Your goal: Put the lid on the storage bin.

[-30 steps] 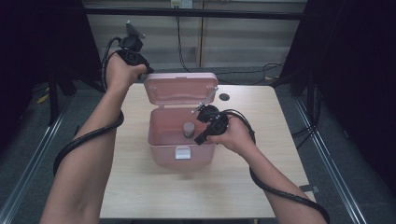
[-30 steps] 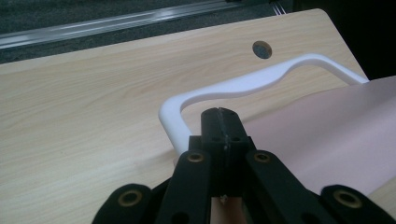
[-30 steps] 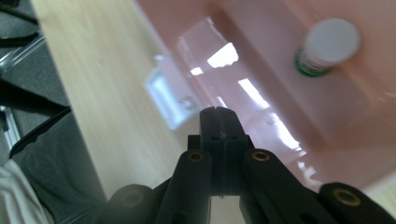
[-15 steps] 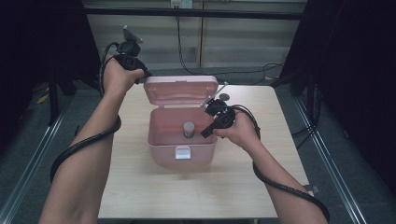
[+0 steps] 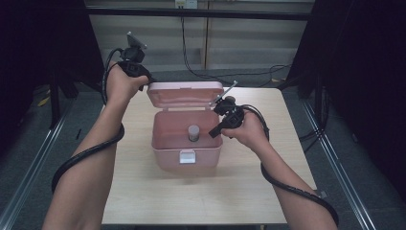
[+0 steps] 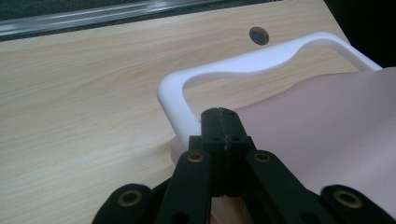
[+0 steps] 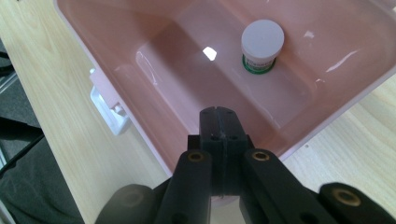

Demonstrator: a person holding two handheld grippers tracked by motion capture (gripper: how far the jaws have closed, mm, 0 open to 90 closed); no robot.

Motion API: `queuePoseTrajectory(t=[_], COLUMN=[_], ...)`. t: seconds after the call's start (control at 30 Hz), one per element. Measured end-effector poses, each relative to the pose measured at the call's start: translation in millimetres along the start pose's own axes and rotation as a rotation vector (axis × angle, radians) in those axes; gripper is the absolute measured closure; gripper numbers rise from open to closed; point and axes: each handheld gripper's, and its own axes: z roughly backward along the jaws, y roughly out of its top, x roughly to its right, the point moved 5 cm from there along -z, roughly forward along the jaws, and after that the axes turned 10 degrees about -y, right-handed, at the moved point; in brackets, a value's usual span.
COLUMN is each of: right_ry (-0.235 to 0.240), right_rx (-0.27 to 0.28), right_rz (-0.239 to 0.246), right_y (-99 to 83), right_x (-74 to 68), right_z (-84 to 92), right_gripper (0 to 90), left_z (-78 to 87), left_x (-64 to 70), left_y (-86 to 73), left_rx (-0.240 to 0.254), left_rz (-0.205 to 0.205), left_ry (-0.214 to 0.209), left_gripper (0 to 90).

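Pink plastic storage box [image 5: 186, 143], lid open, at the centre of the wooden bench [image 5: 143, 191]. Inside it a small jar with a white cap [image 5: 193, 132] stands upright on the box floor; in the right gripper view the jar [image 7: 261, 45] lies toward 1 o'clock from the jaws, apart from every wall, with a green band at its base. The lid [image 5: 184, 93] is tilted back at the 12 o'clock side of the box. A white latch [image 5: 187, 156] sits on the front wall at 6 o'clock; in the right gripper view the same latch [image 7: 109, 109] shows at 9 o'clock.

Right gripper [image 5: 215, 130]: jaws together, nothing between them, held above the box rim at its 3 o'clock side and pointing into the box; in its own view the gripper [image 7: 219, 111] hangs over the near wall.

Left gripper [image 5: 143, 82]: jaws together, at the 11 o'clock corner of the lid. In its own view the gripper [image 6: 219, 112] rests just at the pink lid surface [image 6: 327, 126], beside the white carrying handle [image 6: 243, 67]; whether it touches cannot be told. A round hole [image 6: 258, 35] in the bench lies beyond the handle at 12 o'clock.
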Motion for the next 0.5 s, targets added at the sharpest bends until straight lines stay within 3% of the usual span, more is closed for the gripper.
queuePoseTrajectory(t=[0.5], right_ry=[-0.003], right_rx=[0.022], right_rz=[0.006], right_y=[3.8], right_x=[2.6], right_z=[4.5], right_gripper=[90.0], left_z=[-2.6], left_x=[0.6], left_y=[-11.0], left_rx=[-0.005], left_rz=[0.001], left_ry=[-0.007], left_gripper=[90.0])
